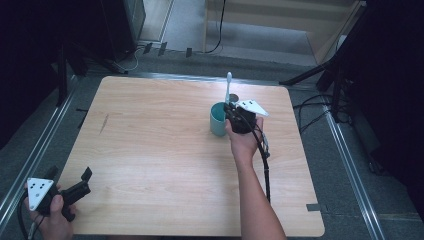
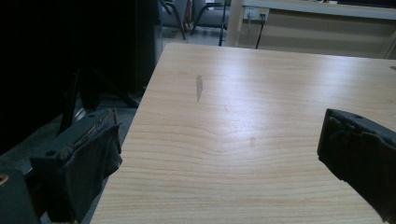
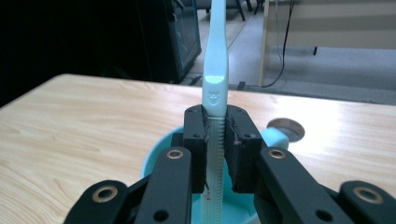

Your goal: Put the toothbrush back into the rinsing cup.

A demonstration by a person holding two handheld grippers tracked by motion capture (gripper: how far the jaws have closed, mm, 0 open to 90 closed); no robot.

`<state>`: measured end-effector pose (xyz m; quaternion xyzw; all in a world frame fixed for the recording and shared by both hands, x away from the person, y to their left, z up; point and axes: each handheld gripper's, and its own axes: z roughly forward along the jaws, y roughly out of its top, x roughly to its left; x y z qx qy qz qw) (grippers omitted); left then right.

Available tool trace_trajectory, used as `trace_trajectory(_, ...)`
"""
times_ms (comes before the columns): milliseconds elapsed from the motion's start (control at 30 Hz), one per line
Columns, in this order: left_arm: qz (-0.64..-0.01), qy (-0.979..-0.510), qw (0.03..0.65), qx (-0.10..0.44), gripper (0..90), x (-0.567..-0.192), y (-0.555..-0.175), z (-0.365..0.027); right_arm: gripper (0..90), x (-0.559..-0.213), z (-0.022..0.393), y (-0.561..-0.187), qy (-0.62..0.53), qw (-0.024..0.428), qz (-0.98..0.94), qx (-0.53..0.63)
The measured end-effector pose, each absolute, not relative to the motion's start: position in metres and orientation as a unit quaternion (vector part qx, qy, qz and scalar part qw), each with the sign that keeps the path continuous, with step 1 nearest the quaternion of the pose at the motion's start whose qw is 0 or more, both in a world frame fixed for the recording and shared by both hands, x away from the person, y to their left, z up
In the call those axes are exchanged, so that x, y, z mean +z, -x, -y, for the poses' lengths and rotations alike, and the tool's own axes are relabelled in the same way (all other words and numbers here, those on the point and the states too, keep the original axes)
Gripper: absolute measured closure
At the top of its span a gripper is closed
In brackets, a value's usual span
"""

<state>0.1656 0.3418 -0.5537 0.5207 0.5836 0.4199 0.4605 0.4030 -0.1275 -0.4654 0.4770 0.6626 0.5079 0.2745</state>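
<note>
Right gripper (image 3: 216, 140) is clamping a pale toothbrush (image 3: 215, 79) upright over a teal cup (image 1: 218, 119) on the far right part of the wooden table (image 1: 165, 150).

The brush's head is running off the top of the right gripper view, and its lower end is hidden behind the jaws inside the cup. The left gripper (image 1: 85, 181) is hanging at the near left corner, jaws spread wide on nothing. A dark streak (image 2: 199, 87) is marking the wood; grey floor, cables and black stands are surrounding the table.
</note>
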Motion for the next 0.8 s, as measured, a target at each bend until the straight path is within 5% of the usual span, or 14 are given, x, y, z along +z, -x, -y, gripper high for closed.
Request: trace_trajectory(800,-0.584,-0.521,0.461,0.420,0.0,-0.554,-0.166,-0.342,81.6,-0.483,0.122,-0.412,-0.507,0.231,-0.692,0.460)
